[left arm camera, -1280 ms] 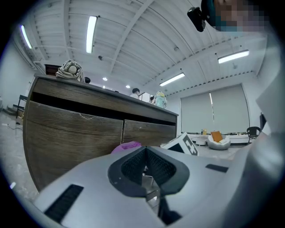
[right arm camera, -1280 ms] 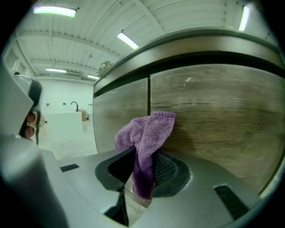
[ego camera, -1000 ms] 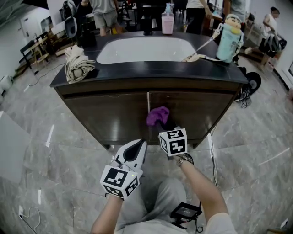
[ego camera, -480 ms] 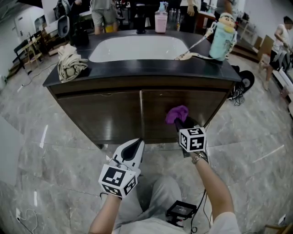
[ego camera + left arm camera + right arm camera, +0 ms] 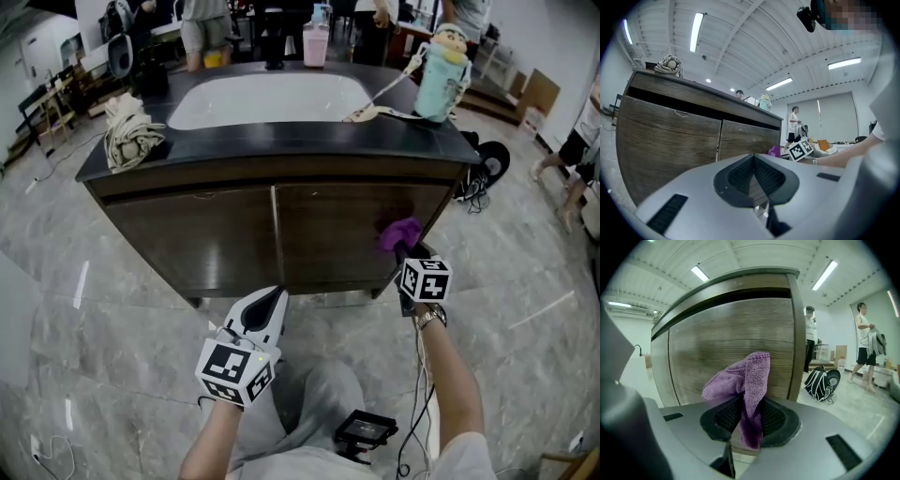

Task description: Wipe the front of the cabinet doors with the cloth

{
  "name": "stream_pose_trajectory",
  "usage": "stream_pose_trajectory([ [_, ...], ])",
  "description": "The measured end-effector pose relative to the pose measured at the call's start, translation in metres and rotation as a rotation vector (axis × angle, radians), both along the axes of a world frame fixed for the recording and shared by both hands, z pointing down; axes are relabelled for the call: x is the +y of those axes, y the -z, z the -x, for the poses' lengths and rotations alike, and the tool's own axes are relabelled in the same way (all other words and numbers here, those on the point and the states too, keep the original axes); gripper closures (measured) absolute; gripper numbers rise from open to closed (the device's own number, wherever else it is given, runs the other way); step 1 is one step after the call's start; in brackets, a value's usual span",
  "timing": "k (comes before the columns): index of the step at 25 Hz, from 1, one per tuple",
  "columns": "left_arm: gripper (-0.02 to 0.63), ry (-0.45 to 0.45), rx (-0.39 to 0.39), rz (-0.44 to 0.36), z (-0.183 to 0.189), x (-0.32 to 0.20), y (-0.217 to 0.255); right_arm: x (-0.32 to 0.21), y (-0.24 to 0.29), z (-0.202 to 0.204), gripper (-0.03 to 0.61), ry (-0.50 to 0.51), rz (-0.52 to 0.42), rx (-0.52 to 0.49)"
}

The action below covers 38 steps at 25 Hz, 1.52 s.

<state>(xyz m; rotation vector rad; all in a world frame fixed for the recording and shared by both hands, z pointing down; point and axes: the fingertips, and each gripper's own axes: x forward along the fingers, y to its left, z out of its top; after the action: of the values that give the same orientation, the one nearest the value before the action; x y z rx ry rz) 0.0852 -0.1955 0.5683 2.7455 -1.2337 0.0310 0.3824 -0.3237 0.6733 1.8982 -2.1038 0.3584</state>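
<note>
I am in the middle of the wiping step. My right gripper (image 5: 745,420) has its jaws pinching the purple cloth (image 5: 746,376), and the cloth sticks up out of them. From the head view the cloth looks to be against the right door (image 5: 337,230), close to its right edge and about halfway down.

My left gripper (image 5: 267,302) hangs low in front of the cabinet, apart from the doors. Its jaws are pressed together with nothing in them.

Next, I think I need to slide the cloth back toward the left door (image 5: 187,234). I should keep it flat on the wood and keep the pinch tight so it does not slip out.

On the tabletop (image 5: 281,141) the white sink (image 5: 267,98) looks empty. A pale blue bottle (image 5: 439,75) and a pink cup (image 5: 316,42) stand there too. I cannot tell what is in them.
</note>
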Motion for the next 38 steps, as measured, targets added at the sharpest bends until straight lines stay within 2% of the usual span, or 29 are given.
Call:
stream_pose_trajectory([
  [9, 0.611, -0.006, 0.005, 0.000, -0.003, 0.001, 0.001, 0.006, -0.008, -0.059, 0.474, -0.098, 0.024, 0.004],
  [16, 0.611, 0.005, 0.012, 0.006, 0.003, 0.003, -0.002, 0.026, -0.009, -0.050, 0.474, -0.118, 0.005, -0.057],
  [19, 0.611, 0.009, 0.021, 0.008, 0.005, 0.002, -0.002, 0.037, -0.011, -0.005, 0.474, -0.009, 0.002, -0.024],
  [23, 0.611, 0.005, 0.018, 0.011, 0.004, 0.004, -0.004, 0.050, -0.017, 0.086, 0.474, 0.209, 0.005, 0.067],
  [27, 0.611, 0.009, 0.008, 0.013, 0.008, 0.006, -0.006, 0.056, -0.027, 0.166, 0.474, 0.370, 0.012, 0.078],
  [31, 0.611, 0.030, 0.000, 0.013, 0.016, 0.005, -0.005, 0.048, -0.033, 0.216, 0.474, 0.434, 0.011, 0.061],
  [38, 0.611, 0.041, -0.008, 0.019, 0.020, 0.008, -0.008, 0.026, -0.055, 0.277, 0.474, 0.471, 0.026, 0.078],
])
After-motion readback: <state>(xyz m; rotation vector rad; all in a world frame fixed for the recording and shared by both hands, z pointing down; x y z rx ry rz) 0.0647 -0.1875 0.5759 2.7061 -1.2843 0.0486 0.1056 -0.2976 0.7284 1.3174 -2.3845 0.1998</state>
